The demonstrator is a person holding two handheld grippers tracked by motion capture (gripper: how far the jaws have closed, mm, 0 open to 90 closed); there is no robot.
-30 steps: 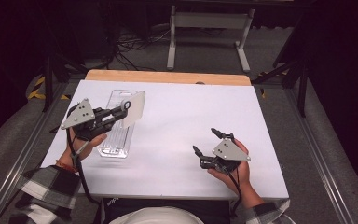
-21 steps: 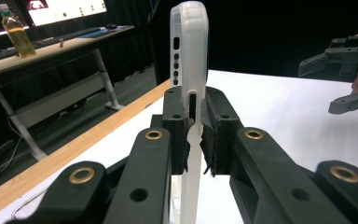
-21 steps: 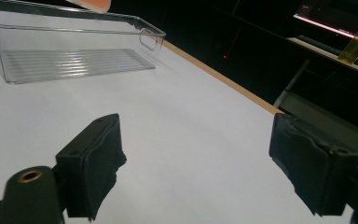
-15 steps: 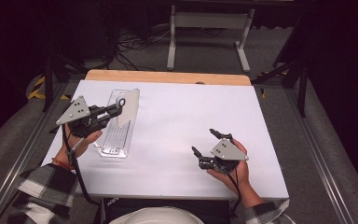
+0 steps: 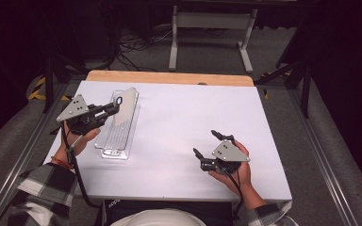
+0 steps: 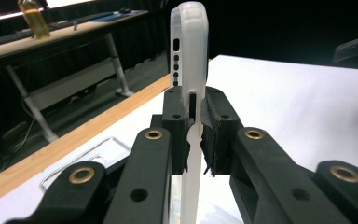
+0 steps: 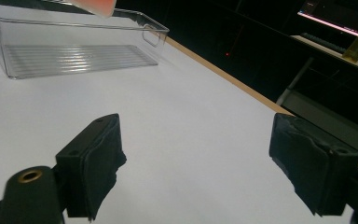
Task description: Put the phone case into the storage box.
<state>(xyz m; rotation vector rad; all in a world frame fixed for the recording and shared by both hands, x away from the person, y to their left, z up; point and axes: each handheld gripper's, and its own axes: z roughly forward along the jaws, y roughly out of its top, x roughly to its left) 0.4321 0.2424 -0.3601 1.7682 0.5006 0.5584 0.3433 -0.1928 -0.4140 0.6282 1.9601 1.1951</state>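
No readable writing or brand on anything I see. Left claw (image 5: 118,101) clamped on the edge of a translucent white phone case (image 6: 189,56) — held up on edge above the clear tray (image 5: 118,141) at the counter's (image 5: 193,117) left side. Case's lower end is cut off behind my jaws. Right claw (image 5: 207,146) released, holding nothing, low over the counter's near right.

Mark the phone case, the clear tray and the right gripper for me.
phone case (image 6: 189,42), left gripper view, on its edge above the jaws.
clear tray (image 5: 115,140), high view, on its ribbed floor near the person.
right gripper (image 5: 206,144), high view, midway between its open fingertips.
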